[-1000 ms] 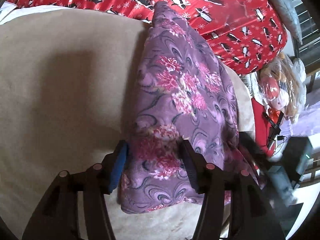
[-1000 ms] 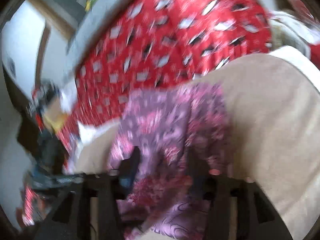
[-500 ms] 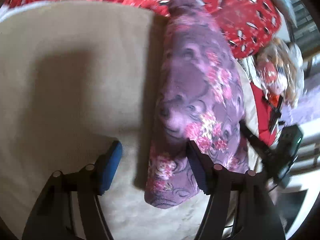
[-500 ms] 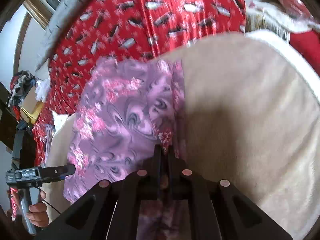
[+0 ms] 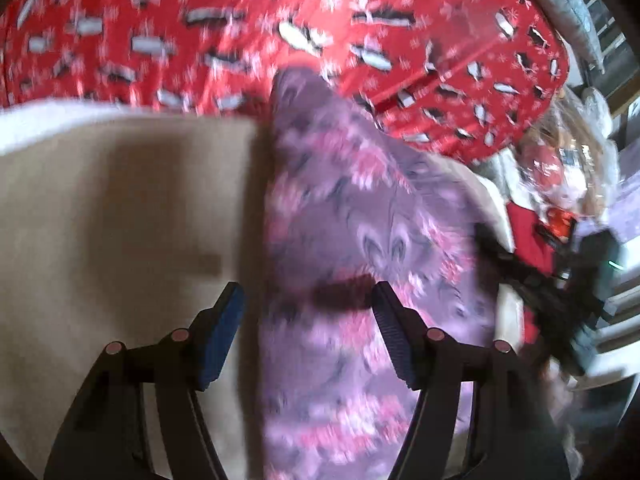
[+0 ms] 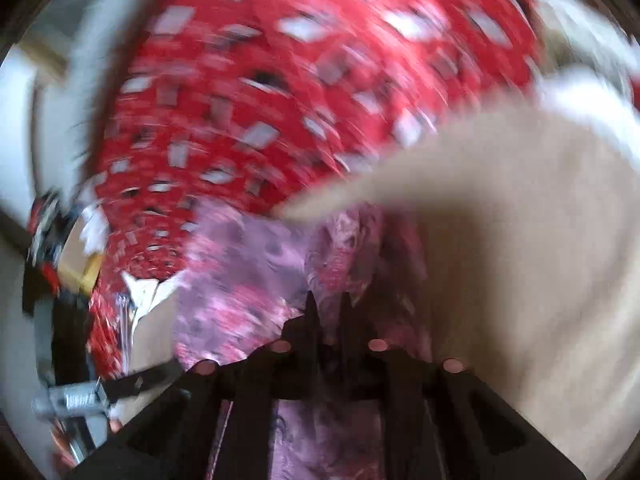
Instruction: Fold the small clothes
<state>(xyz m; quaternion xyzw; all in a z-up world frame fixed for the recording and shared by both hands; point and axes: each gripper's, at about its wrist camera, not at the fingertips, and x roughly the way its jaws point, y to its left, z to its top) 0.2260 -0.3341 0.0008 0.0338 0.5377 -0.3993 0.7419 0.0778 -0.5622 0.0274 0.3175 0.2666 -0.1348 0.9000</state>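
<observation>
Left wrist view: the left gripper (image 5: 306, 312) stands wide open over the beige cover (image 5: 120, 208), and the purple cloth (image 5: 360, 240) runs between and beyond its jaws, unpinched. Right wrist view: the right gripper (image 6: 327, 304) is nearly closed, pinching a fold of the cloth (image 6: 240, 272).

Purple floral garment (image 5: 360, 240), folded lengthwise, rumpled, on beige blanket (image 5: 120, 208), far end against red penguin-print cover (image 5: 320, 20)
</observation>
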